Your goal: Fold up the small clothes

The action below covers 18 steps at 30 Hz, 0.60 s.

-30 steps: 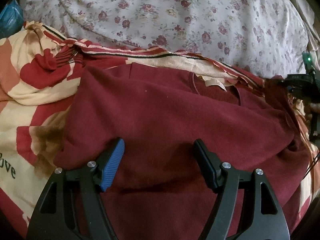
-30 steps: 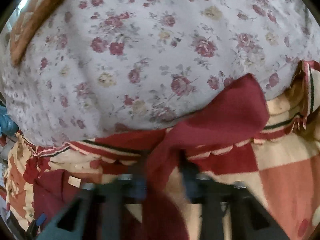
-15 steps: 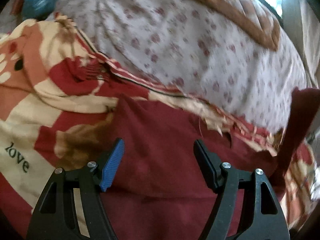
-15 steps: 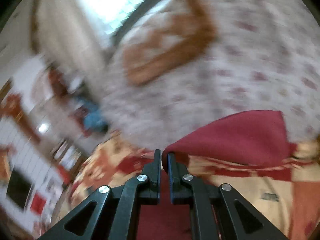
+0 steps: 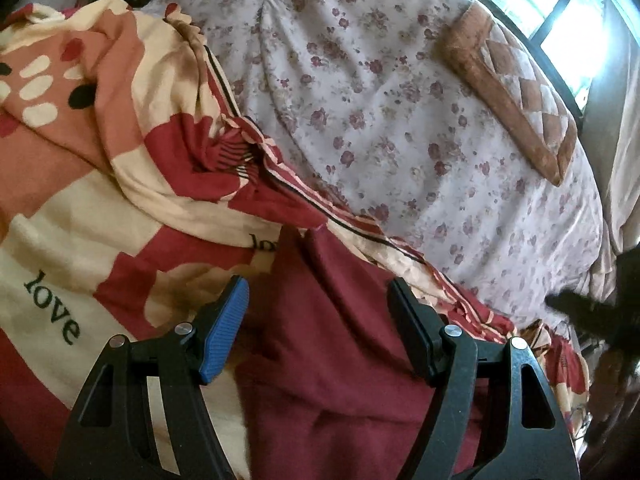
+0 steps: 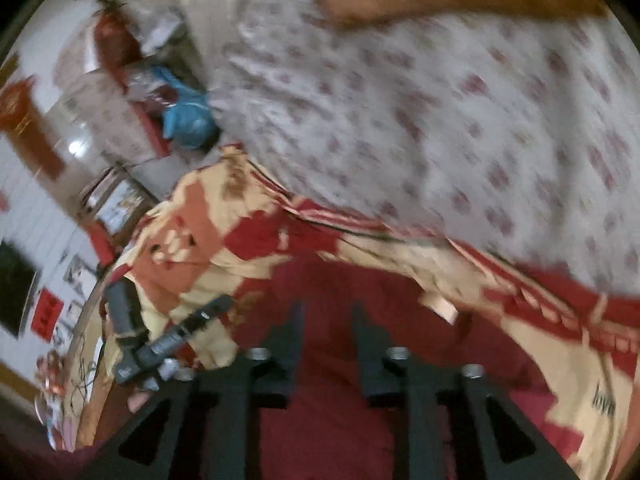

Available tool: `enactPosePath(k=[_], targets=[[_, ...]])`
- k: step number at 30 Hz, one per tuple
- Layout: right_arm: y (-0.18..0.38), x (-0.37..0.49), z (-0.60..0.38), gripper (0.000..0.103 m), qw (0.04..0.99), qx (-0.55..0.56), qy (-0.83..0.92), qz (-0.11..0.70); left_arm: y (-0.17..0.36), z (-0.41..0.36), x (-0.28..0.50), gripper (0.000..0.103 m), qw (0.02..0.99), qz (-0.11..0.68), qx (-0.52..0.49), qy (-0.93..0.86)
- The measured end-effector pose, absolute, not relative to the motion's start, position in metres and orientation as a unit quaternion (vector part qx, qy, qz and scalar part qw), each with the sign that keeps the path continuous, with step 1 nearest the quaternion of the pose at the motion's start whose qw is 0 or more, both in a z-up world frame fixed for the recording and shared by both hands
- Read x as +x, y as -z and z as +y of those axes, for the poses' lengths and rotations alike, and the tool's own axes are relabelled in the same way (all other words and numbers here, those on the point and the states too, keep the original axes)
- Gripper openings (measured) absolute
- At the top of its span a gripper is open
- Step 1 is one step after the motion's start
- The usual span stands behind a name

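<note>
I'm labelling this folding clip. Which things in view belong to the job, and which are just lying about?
Job:
- maroon garment
- left gripper, open above it
- right gripper, jaws opening, nothing between them

Lying about:
- "love" blanket
- floral sheet
- brown cushion
- blue bag

Dark red garment (image 5: 340, 344), rumpled, on patterned blanket (image 5: 80, 240)

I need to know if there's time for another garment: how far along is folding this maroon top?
Done: the maroon top lies on the patterned blanket with one side apparently folded in. In hand: nothing; the right tool is opening with no cloth between its fingers, and the left tool hovers open. Left: remaining folds; the top isn't a compact stack.
</note>
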State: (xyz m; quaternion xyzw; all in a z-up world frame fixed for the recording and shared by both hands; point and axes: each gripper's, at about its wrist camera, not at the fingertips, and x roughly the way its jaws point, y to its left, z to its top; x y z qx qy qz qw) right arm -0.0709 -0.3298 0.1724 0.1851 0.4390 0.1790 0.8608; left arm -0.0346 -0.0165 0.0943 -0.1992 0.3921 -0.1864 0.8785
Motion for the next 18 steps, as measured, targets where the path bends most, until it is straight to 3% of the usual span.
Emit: enactPosePath(k=[7, 16, 18], targets=[[-0.143, -0.129, -0.341, 0.034, 0.869, 0.070, -0.134, 0.470, -0.090, -0.027, -0.035, 0.072, 0.877, 0.404, -0.174, 0.192], [-0.105, -0.139, -0.333, 0.034, 0.857, 0.067, -0.134, 0.493, -0.078, -0.022, -0.032, 0.072, 0.881, 0.419, -0.169, 0.139], [-0.105, -0.127, -0.314, 0.044, 0.857, 0.068, -0.152, 0.488, -0.076, -0.015, -0.030, 0.072, 0.881, 0.421, -0.179, 0.124]])
